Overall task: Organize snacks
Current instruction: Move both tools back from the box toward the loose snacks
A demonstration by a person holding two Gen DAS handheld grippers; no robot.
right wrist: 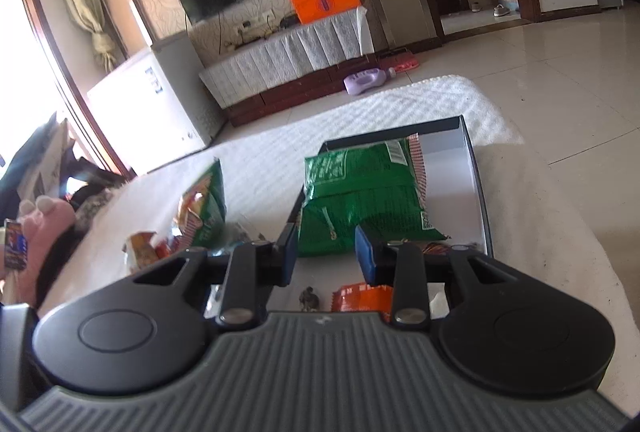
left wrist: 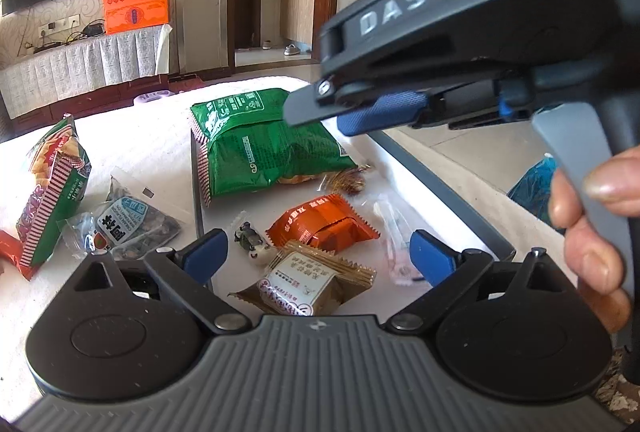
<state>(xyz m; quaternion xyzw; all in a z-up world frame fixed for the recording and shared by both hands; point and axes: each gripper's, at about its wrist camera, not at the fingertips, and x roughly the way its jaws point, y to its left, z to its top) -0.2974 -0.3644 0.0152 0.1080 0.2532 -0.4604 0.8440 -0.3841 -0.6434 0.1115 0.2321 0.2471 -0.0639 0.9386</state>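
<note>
In the left wrist view, the right gripper (left wrist: pixel 320 112) covers the far right corner of the green snack bag (left wrist: pixel 260 148) and the tray's right rim (left wrist: pixel 440 188). The red packet (left wrist: pixel 10 248) is cut off at the left edge. In the right wrist view, the orange packet (right wrist: pixel 360 296) is largely hidden behind the gripper body; its print is unreadable.

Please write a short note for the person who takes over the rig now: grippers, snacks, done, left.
Left gripper: open, empty, above the small packets.
Right gripper: jaws apart, nothing between them.
In the tray: big green bag, orange packet, brown packet.
Left to do: striped bag and clear packet lie outside on the white cloth.
</note>
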